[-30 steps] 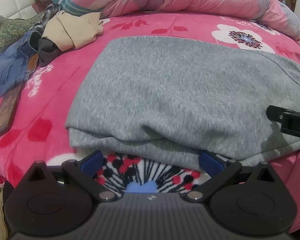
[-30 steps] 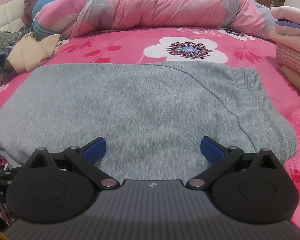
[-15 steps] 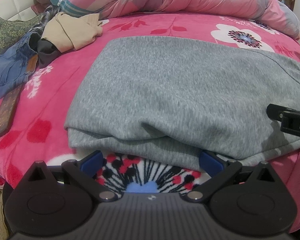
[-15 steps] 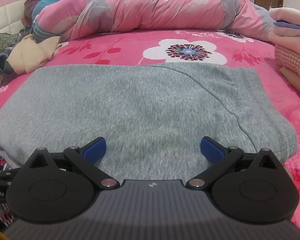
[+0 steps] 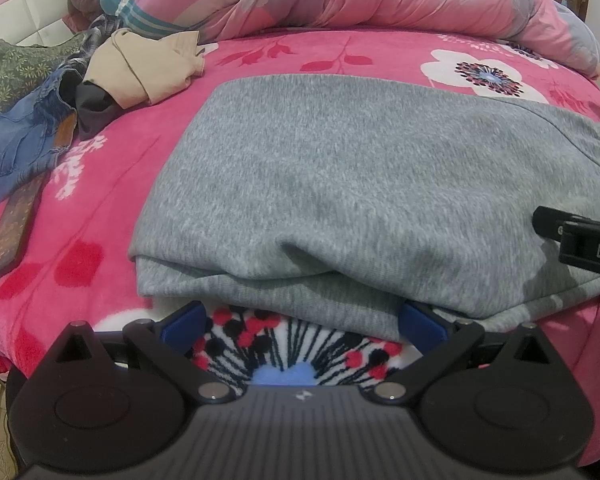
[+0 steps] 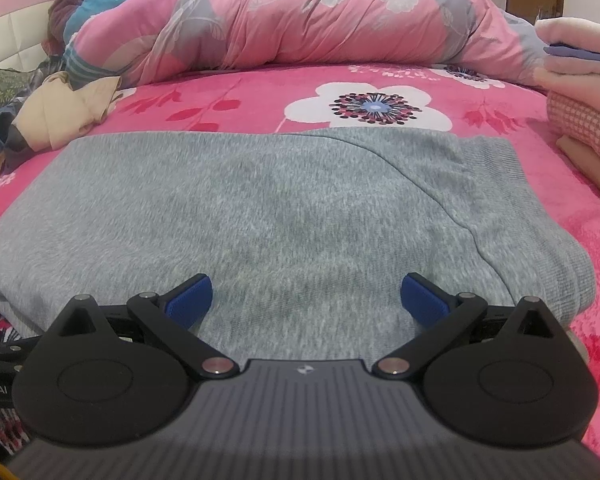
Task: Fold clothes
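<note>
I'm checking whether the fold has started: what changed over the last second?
Almost nothing. Both views creep slightly, so the grippers barely drift. The left gripper is open at the near edge of the grey garment, the right gripper open over it. Nothing was gripped or released; the garment lies flat on the bed as before.

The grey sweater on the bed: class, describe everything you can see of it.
The grey sweater is a soft, fleecy knit with a ribbed band along its right edge and a curved seam across it. It lies folded flat in layers on the pink flowered blanket, its near edge at the bed's front. Both grippers, left and right, are open at that edge, gripping nothing.
</note>
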A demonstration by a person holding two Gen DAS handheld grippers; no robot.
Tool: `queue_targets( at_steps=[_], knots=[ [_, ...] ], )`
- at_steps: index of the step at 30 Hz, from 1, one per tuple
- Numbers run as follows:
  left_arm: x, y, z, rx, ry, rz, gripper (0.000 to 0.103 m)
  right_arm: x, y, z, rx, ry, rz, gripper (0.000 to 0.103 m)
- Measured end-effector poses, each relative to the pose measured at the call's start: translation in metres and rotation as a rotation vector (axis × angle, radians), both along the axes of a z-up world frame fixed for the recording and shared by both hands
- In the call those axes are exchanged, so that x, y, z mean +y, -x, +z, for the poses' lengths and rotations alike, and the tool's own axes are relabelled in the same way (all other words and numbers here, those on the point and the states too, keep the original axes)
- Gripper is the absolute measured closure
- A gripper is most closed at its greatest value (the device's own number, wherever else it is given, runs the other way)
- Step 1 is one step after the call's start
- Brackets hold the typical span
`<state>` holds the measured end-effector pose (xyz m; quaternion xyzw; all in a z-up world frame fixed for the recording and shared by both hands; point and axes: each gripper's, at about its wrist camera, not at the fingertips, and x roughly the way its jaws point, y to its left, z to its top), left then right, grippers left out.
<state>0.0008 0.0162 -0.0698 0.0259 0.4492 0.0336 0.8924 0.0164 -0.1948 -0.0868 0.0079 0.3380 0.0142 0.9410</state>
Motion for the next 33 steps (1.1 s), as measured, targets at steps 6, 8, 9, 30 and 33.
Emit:
queue_targets(
  at_steps=[6,8,9,30,33],
  knots=[
    [0.003,0.002,-0.002,-0.015,0.018,-0.003,0.0,0.001,0.001,-0.001,-0.007,0.0,-0.002,0.001],
    [0.006,0.003,-0.004,-0.031,0.041,-0.004,0.0,0.0,0.002,-0.002,-0.016,-0.003,-0.001,0.001],
    [0.008,0.004,-0.005,-0.04,0.056,-0.006,0.0,0.0,0.003,-0.002,-0.021,-0.005,-0.001,0.001],
    [0.087,0.068,-0.008,-0.482,0.338,-0.045,0.0,-0.008,0.015,-0.006,-0.132,-0.023,0.058,0.001],
    [0.097,0.067,-0.002,-0.54,0.298,-0.017,0.002,-0.011,0.016,0.0,-0.144,-0.054,0.039,0.002]
  ],
)
